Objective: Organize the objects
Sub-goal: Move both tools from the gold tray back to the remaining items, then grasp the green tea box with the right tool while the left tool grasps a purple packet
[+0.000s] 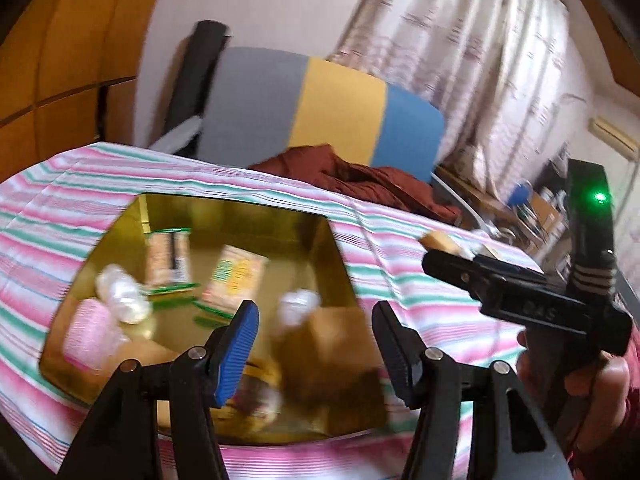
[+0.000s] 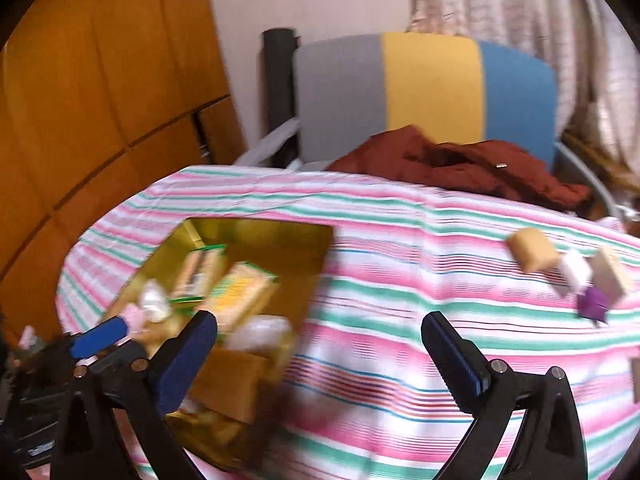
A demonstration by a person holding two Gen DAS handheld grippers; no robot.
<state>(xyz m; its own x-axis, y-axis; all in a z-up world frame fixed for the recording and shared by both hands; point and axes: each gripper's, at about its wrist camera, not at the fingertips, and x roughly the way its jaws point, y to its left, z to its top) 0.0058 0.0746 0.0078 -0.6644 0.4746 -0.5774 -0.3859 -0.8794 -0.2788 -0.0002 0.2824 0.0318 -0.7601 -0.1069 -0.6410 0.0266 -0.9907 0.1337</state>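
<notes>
A gold tin sits on the striped tablecloth. It holds snack packets, white wrapped pieces, a pink item and a brown box. My left gripper hangs open over the tin's near side, nothing pressed between its pads. My right gripper stands wide open above bare cloth right of the tin. Loose on the cloth at the right lie a tan block, a white block, a purple piece and another tan block. Both views are motion-blurred.
A chair with a grey, yellow and blue back stands behind the table, a red-brown garment heaped at the table's far edge. Wooden cupboards are at the left, curtains at the right. A hand holds the right tool.
</notes>
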